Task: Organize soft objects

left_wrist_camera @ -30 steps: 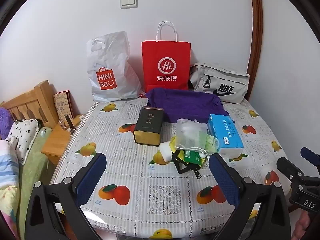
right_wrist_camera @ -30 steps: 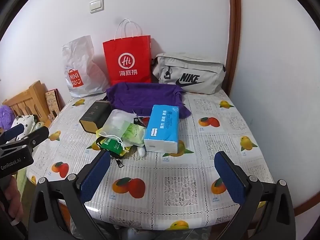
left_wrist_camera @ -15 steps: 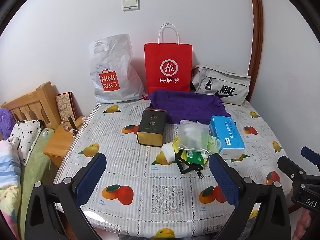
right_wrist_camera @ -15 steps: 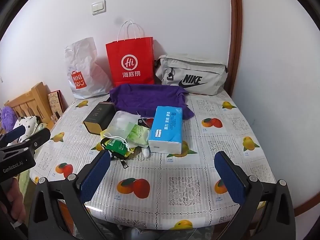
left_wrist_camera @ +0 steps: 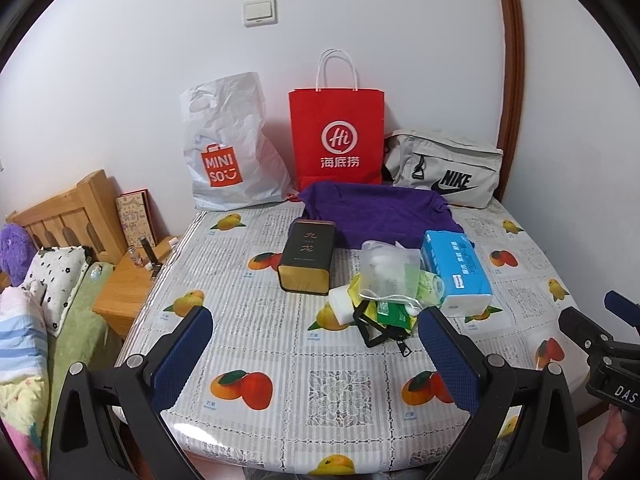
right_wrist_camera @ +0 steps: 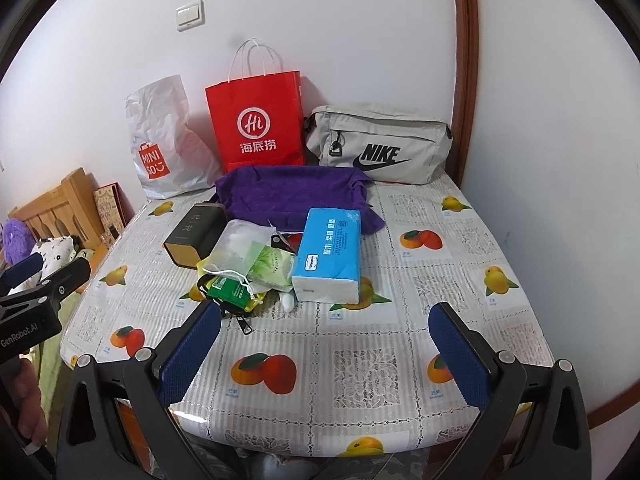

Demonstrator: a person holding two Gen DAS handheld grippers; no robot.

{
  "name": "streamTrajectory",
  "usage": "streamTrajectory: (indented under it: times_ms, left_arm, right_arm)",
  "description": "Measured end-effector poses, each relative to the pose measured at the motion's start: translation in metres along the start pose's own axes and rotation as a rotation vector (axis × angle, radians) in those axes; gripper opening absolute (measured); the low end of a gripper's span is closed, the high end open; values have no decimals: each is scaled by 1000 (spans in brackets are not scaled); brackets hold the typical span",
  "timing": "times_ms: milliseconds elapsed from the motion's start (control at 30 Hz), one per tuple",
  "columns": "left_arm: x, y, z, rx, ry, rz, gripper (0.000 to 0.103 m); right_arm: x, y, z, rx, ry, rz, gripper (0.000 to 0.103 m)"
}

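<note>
Drawn back and lifted a little since a second ago, so that table and clutter sit smaller and farther in both wrist views; nothing on the table [left_wrist_camera: 240, 320] shifted. Left gripper [left_wrist_camera: 316, 356] spread wide and empty, hovering over the near edge at 6 o'clock; right gripper [right_wrist_camera: 324, 352] likewise wide and empty, over the near right part. Likely still the opening step: surveying, nothing yet picked. Soft things gathered mid-table: blue tissue pack [right_wrist_camera: 328, 256] at about 1 o'clock from centre, long axis running from near to far, short white end facing the grippers, far end resting on the purple cloth [right_wrist_camera: 296, 196]. Cloth spread flat toward 12 o'clock, long axis lying left to right, just in front of the red paper bag [right_wrist_camera: 256, 128]. Beside the tissue pack at 9 o'clock, a heap of small packets [right_wrist_camera: 248, 268]: clear drawstring pouch, pale green wipes, green sachet, touching and overlapping; exact order of layers hard to tell. Dark tin [left_wrist_camera: 308, 256] lying on its side at 10 o'clock, gold end facing near, hard rather than soft. At 12 o'clock against the wall, white Miniso bag [left_wrist_camera: 228, 156], red bag, grey Nike bag [left_wrist_camera: 448, 168], possibly the destinations. Next move probably calls for reaching forward and down, with jaws set across the tissue pack's short width.
</note>
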State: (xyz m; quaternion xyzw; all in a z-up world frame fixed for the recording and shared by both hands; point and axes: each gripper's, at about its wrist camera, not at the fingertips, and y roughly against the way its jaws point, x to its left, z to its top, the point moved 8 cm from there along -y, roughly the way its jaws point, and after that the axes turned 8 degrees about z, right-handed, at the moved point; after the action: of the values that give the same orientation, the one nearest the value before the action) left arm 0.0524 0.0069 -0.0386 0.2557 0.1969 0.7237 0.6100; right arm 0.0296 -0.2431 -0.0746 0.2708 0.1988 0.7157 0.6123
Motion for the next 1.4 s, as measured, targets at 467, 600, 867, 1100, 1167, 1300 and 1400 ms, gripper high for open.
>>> streamTrajectory:
  times_ms: [467,600,867,1100,1167,1300,1400]
  left_arm:
    - [-1,7,1,-14,17,-27,103]
    - [2,7,0,-12,14,-13,103]
    - [2,8,1,-17,19,-12,103]
    - [4,11,3,-24,21,-13,103]
    - [4,11,3,-24,21,-15,103]
    - [4,11,5,-23,24,-21,103]
    - [4,12,6,-23,25,-22,103]
  right_arm:
    - [-3,5,1,-10,-5,-9,102]
    - [-4,6,1,-15,-16,-8,102]
    - [-4,6,-1,-12,-12,-5,102]
    - [-3,7,-1,-12,-10,-7,102]
    - [-3,7,-1,-12,-9,-6,102]
    - [-2,8,-1,-11,-7,-6,102]
    - [-1,8,-1,-12,-5,-5,102]
